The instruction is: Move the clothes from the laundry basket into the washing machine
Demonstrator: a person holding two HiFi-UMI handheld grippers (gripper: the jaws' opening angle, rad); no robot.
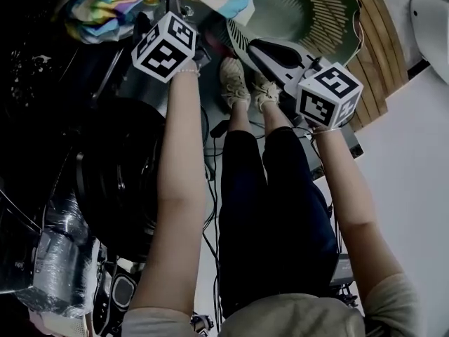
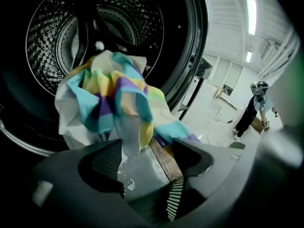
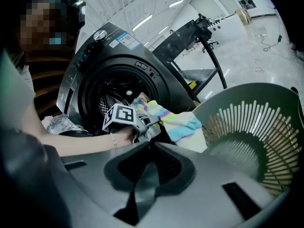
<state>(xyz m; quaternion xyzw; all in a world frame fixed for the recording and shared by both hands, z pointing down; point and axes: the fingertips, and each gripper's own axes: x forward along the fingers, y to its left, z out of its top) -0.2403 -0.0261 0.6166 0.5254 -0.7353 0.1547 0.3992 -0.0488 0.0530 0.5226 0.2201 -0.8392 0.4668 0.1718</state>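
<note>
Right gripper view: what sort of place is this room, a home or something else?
Probably a large workshop or test hall, not a home: the washing machine stands on a wide pale floor, long strip lights run overhead, and cables lie loose on it.

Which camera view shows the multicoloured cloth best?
The left gripper view: the cloth is large and central, before the drum. The head view crops it at the top; the right gripper view shows it small.

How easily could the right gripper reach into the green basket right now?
Probably easily, yes: the right gripper, fingers shut with nothing in them, points toward the green basket, whose open mouth faces it with nothing between.
</note>
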